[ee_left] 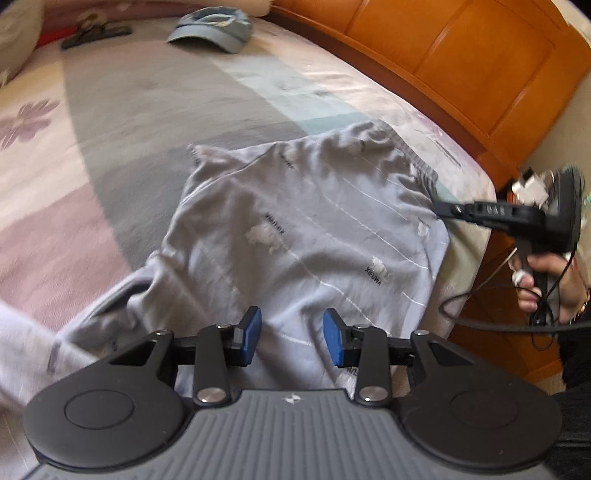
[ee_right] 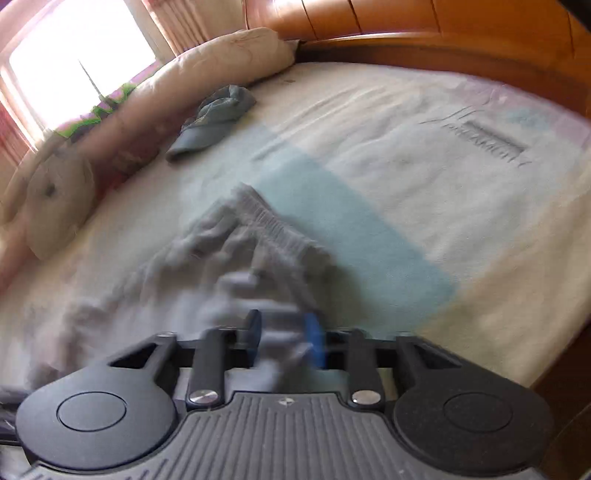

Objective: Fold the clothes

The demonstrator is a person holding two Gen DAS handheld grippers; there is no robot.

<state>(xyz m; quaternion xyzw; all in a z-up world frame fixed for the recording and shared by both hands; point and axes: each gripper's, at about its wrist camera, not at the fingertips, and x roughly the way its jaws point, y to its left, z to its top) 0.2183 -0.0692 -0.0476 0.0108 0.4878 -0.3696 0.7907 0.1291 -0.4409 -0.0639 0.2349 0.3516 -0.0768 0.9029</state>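
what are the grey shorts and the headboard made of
Grey shorts: soft, thin knit fabric, probably cotton jersey; matte, wrinkling easily, with a ribbed elastic waistband.
Headboard: wood or wood veneer, orange-brown, with a smooth semi-gloss varnish and panel grooves.

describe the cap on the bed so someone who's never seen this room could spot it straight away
Start at the orange wooden headboard and look down to the patterned bedspread. Near the long beige pillow, apart from the grey printed garment, lies the cap. It alone is faded blue, small, with a brim.
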